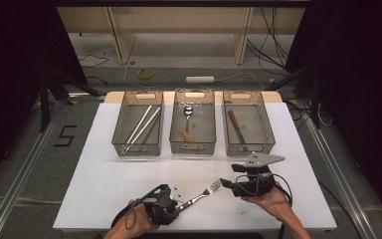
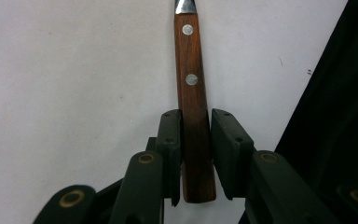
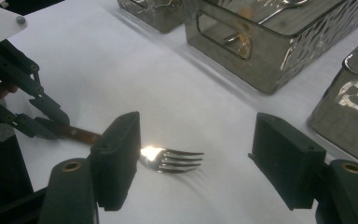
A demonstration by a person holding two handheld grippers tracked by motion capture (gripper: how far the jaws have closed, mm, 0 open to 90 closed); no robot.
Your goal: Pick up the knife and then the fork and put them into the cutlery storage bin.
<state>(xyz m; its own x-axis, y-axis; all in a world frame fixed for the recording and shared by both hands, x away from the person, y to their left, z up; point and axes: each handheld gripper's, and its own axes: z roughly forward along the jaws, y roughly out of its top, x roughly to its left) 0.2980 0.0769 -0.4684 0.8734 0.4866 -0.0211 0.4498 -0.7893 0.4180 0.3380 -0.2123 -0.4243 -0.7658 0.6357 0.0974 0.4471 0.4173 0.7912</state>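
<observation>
Curtained lab: cables (image 1: 266, 30), floor rails (image 1: 25, 164)

Three mesh bins in row at far side of table: left bin (image 1: 138, 123), middle bin (image 1: 193, 121), right bin (image 1: 247, 122).
Two chopsticks (image 1: 140, 126) in left bin.
One spoon (image 1: 188, 115) in middle bin.
One knife (image 1: 236, 127) in right bin.
One fork (image 1: 201, 194) on table.
Two grippers: left gripper (image 1: 179, 205), right gripper (image 1: 225, 183).
</observation>
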